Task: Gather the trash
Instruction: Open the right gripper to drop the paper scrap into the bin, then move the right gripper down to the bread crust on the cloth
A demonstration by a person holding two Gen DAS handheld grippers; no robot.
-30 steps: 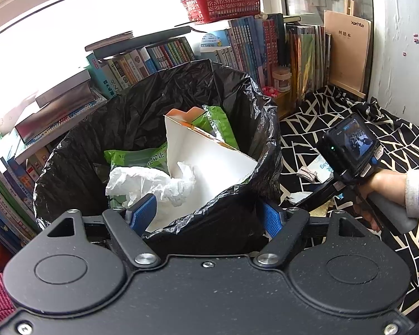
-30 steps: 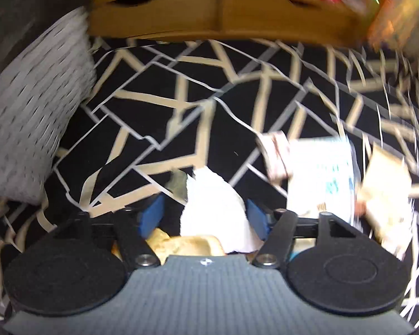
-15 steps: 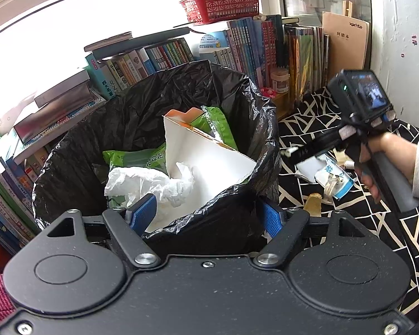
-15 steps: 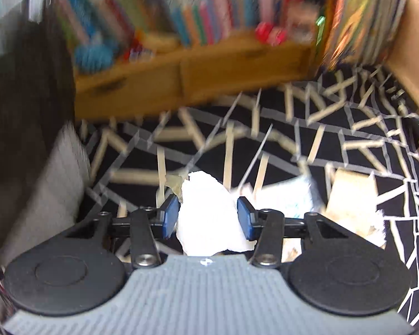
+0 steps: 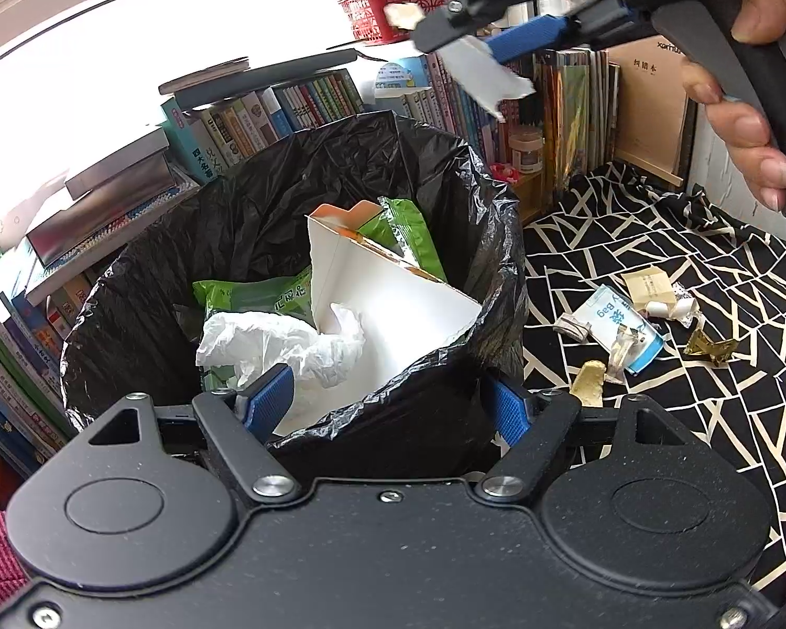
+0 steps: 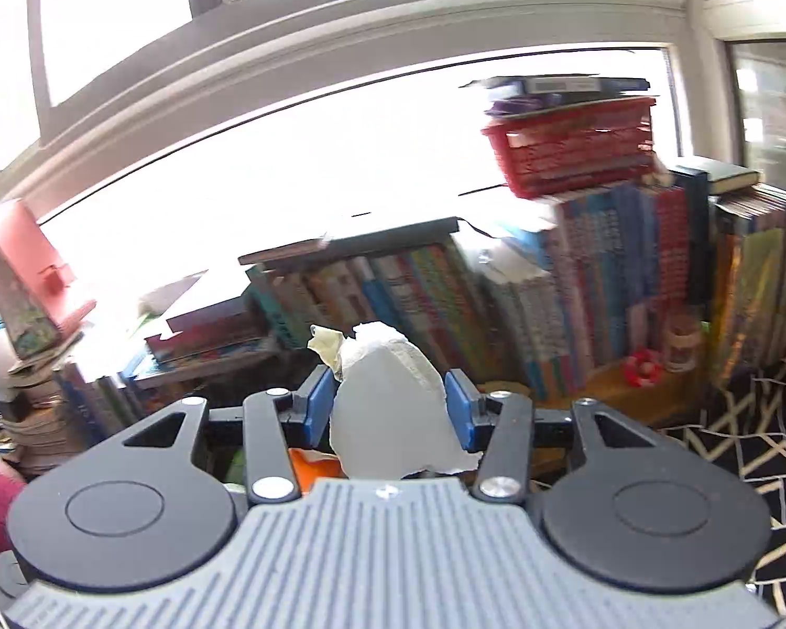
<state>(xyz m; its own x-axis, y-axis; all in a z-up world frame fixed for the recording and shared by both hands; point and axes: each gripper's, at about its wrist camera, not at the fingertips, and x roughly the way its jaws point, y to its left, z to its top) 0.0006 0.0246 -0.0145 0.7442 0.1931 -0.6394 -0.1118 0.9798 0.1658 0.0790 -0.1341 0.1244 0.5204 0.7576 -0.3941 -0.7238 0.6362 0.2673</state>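
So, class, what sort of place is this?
Probably a lived-in room at home, such as a study corner or bedroom: rows of books under a window, a patterned cloth with litter, and a lined bin.

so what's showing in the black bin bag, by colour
green packets: 2
white crumpled plastic: 1
white carton with orange print: 1
total: 4 that show
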